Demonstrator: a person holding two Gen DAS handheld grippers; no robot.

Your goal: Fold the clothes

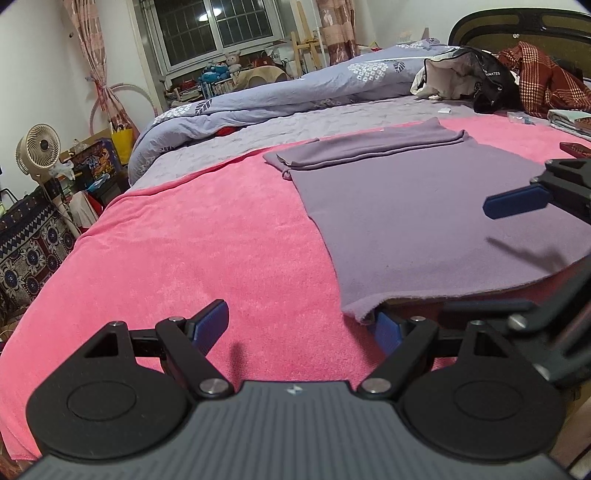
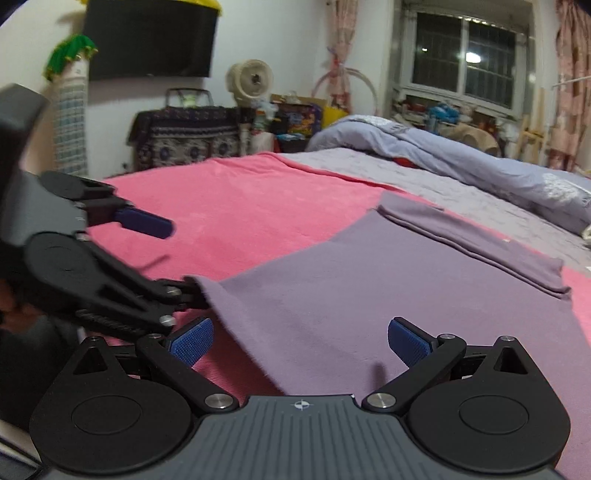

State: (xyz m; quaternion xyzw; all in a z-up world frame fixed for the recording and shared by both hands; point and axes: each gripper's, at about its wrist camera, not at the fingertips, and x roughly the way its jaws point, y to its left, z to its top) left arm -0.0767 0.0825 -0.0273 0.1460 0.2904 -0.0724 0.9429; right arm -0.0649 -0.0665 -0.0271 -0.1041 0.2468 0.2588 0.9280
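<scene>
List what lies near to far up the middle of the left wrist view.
Left gripper → pink blanket → purple garment, far part folded over → lilac bed cover → blue quilt → window.

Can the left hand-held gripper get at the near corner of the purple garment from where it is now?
Probably yes. The left hand-held gripper is open at the purple garment's near corner, one finger already under its edge; only pink blanket lies between.

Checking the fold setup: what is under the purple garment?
The purple garment lies on a pink blanket, which shows around its edges. One finger of the left claw is tucked under its near corner. Anything else beneath is covered.
</scene>
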